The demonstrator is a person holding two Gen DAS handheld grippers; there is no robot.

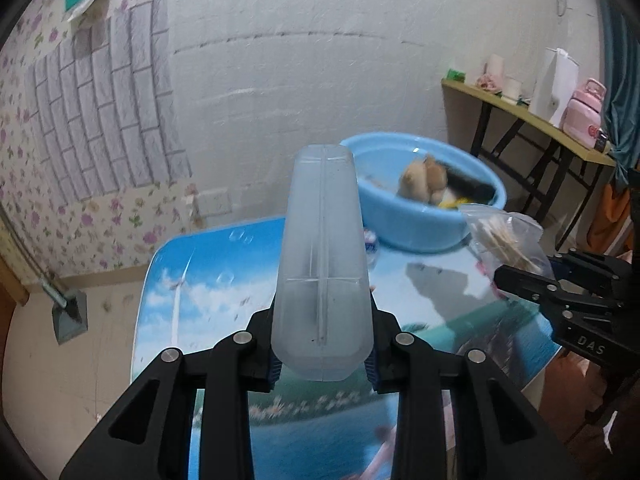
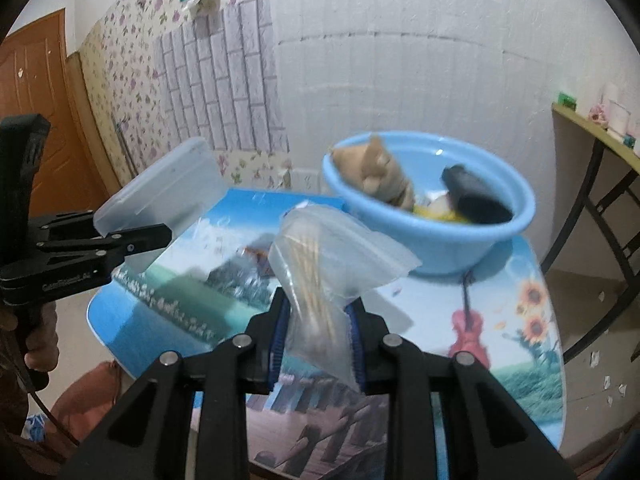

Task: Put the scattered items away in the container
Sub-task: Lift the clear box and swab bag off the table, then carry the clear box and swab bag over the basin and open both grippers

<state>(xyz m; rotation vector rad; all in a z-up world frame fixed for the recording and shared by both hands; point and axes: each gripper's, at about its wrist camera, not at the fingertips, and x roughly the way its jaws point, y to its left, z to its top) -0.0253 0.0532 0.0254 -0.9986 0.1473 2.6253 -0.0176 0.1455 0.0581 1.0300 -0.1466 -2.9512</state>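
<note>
While both my hands hang above the counter (image 2: pixel 520 312), my left claw (image 1: pixel 323 364) is clamped narrow on a frosted plastic box (image 1: pixel 322 264), its blue pads pressing the box's near end so it juts out ahead of me, clear of the printed surface. My right claw (image 2: pixel 318 340) grips a clear zip bag (image 2: pixel 332 264) of thin wooden sticks (toothpicks or swabs, too blurred to say), pinched at its lower end, the rest flaring up loose. Beyond both sits the blue basin (image 2: pixel 448 248) at the counter's far edge, already carrying a tan plush toy (image 2: pixel 380 172), a black object (image 2: pixel 472 196) and something yellow underneath. Neither the box nor the bag is in it.
</note>
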